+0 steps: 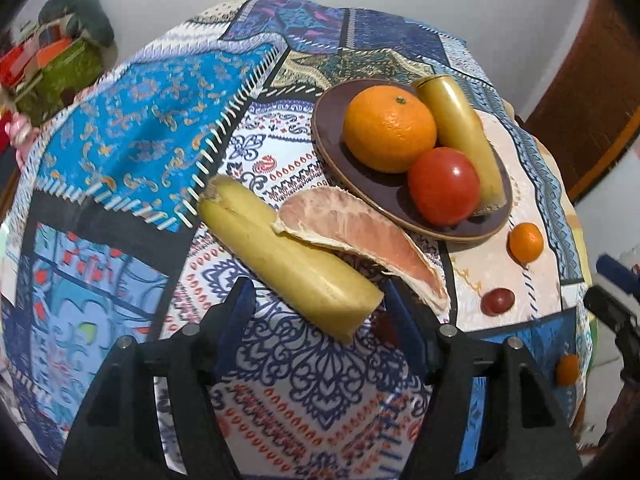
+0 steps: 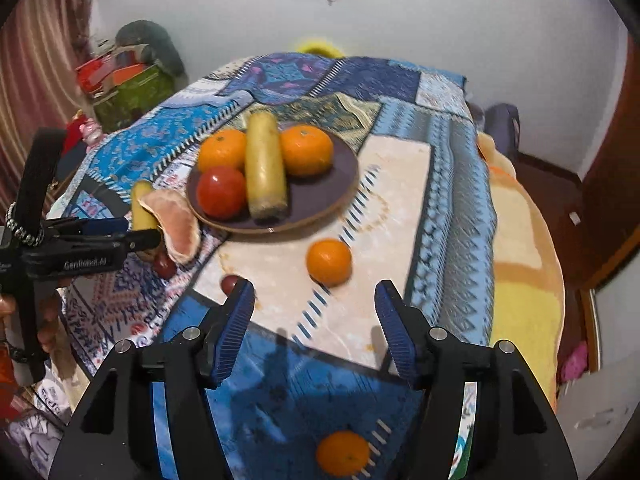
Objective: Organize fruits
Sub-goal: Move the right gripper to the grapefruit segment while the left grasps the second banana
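Left gripper [image 1: 316,300] jaws apart, straddling banana [image 1: 288,258] end on surface beside plate [image 1: 400,204]; nothing clamped. Banana soft, bruises easily: grip mid-body, gently. Right gripper [image 2: 316,308] jaws apart, empty, near loose orange [image 2: 329,261]: firm, round, rolls.

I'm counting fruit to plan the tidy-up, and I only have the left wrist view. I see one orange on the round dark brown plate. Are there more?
Observer: Yes, there are two. A second orange sits on the round dark brown plate, hidden from you behind the yellow banana piece.
Operator: Is the right gripper carrying anything?
Observer: No. The right gripper is open and empty, and a loose orange lies on the patterned cloth just beyond it.
Operator: I see one small dark red grape. Is that all?
Observer: There are two. The near grape is by the right gripper, and the far grape lies beside the pink pomelo segment.
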